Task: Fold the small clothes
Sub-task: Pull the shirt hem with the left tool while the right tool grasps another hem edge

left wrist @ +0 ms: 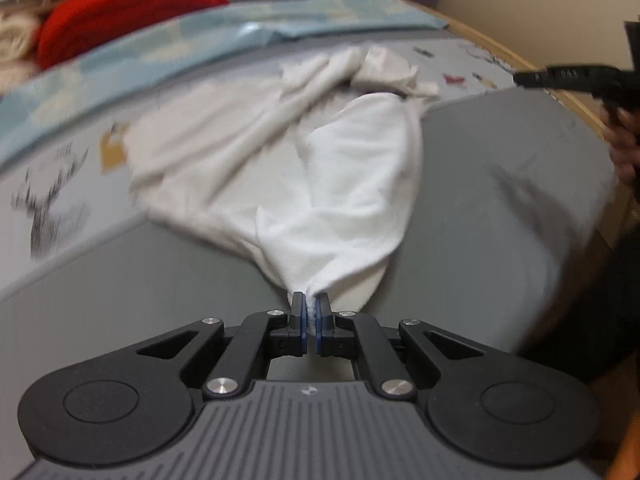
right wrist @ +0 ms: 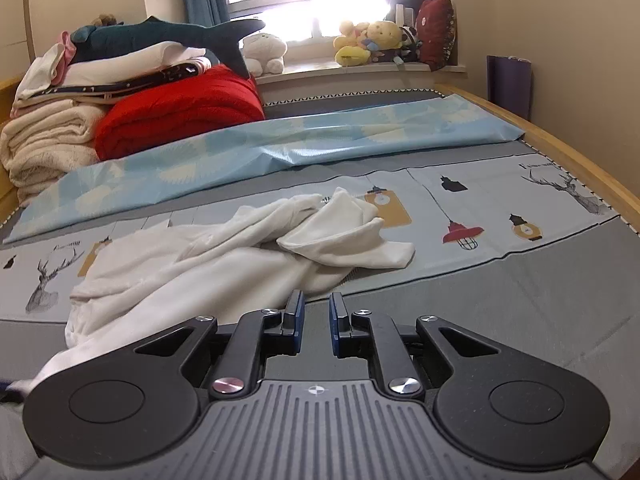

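Note:
A crumpled white garment lies on the grey bed cover. My left gripper is shut on the garment's near edge, which stretches away from the blue pads. The left wrist view is blurred. In the right wrist view the same white garment lies bunched ahead and to the left, with a folded part at its far end. My right gripper is slightly open and empty, just short of the garment's near edge. The right gripper also shows at the right edge of the left wrist view, held in a hand.
A light blue sheet lies across the bed behind the garment. A red blanket and stacked folded bedding sit at the back left. Plush toys line the windowsill. The wooden bed frame runs along the right.

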### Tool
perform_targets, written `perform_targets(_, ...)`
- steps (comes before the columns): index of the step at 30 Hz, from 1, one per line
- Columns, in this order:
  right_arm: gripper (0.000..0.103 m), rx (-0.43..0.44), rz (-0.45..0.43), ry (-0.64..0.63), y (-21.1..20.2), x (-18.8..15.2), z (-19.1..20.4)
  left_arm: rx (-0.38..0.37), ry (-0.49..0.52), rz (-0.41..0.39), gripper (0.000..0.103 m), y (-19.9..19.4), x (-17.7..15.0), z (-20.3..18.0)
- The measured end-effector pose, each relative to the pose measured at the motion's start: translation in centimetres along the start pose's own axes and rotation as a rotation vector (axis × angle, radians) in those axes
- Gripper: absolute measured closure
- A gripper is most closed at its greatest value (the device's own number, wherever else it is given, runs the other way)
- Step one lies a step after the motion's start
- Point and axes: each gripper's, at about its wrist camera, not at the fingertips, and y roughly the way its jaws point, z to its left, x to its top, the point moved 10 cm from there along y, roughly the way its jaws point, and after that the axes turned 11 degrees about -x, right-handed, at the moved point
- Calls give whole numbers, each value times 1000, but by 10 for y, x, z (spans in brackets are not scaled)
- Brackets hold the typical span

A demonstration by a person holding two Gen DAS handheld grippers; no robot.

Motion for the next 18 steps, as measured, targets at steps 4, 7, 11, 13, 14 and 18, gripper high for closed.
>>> perform_targets(4,90,-11,-4,-11,-6,-7,4,-66,-85,90,99,-11,-54,25)
perform_targets(7,89,-16,7,-29,-2,-12,5,-54,-145,204,101,-9,-90,49)
perform_targets(11,89,-8,70,-56,16,-25,10,-72,-287,92,96,-29,-91,80)
perform_targets(13,89,-12,102,-63,29,-30,12,-89,-348,30,95,-36,-81,89)
perform_targets(14,89,-7,119,-63,37,-32,15,-99,-370,13,95,-36,-76,90)
perform_targets(18,89,-26,175,-88,69,-40,22,-125,-401,2,95,-21,-55,81)
